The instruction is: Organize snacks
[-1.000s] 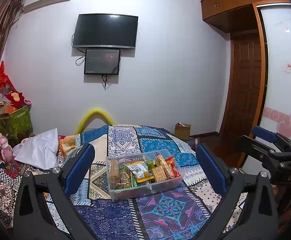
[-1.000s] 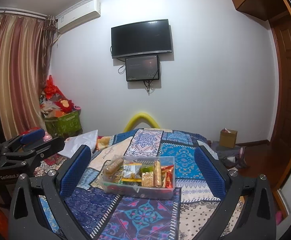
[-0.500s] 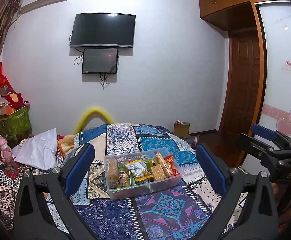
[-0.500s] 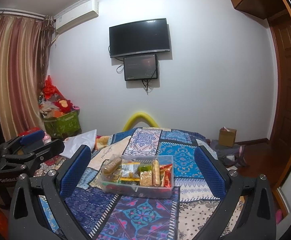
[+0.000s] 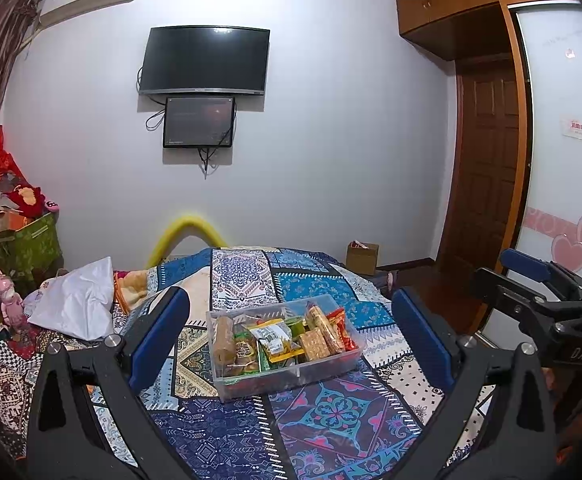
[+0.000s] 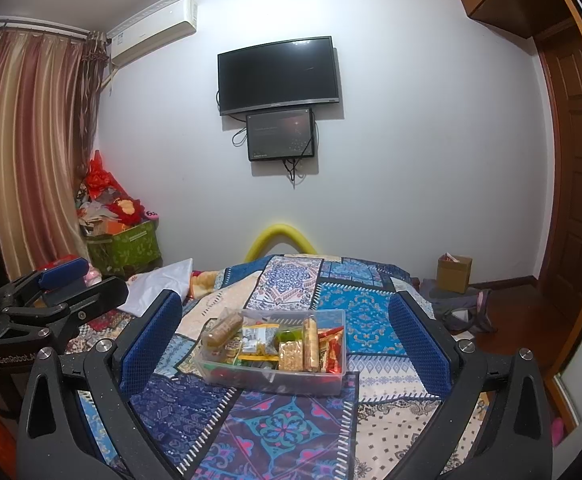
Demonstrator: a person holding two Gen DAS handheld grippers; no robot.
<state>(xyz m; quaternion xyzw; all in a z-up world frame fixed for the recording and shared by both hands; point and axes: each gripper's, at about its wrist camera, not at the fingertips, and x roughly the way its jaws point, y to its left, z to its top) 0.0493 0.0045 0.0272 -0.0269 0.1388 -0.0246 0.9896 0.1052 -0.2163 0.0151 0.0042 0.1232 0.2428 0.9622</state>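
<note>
A clear plastic box point(image 5: 333, 374) stands on the patterned bedspread point(image 5: 331, 432) and holds several snack packets: a brown roll point(image 5: 224, 340), a yellow-edged packet point(image 5: 272, 336), cracker packs point(image 5: 318, 332) and a red packet point(image 5: 341, 322). The box also shows in the right wrist view point(image 6: 291, 382). My left gripper point(image 5: 291, 324) is open and empty, held back from the box. My right gripper point(image 6: 285, 326) is open and empty, also short of the box. Each gripper shows at the edge of the other's view.
A white pillow point(image 5: 77, 300) lies at the bed's left. A green bin of clutter point(image 6: 125, 246) stands by the curtain. A cardboard box point(image 6: 453, 272) sits on the floor near the wooden door point(image 5: 487, 168). A TV point(image 6: 277, 74) hangs on the far wall.
Both views shifted very slightly; the box sits a touch further left in each. Both grippers stay open and empty.
</note>
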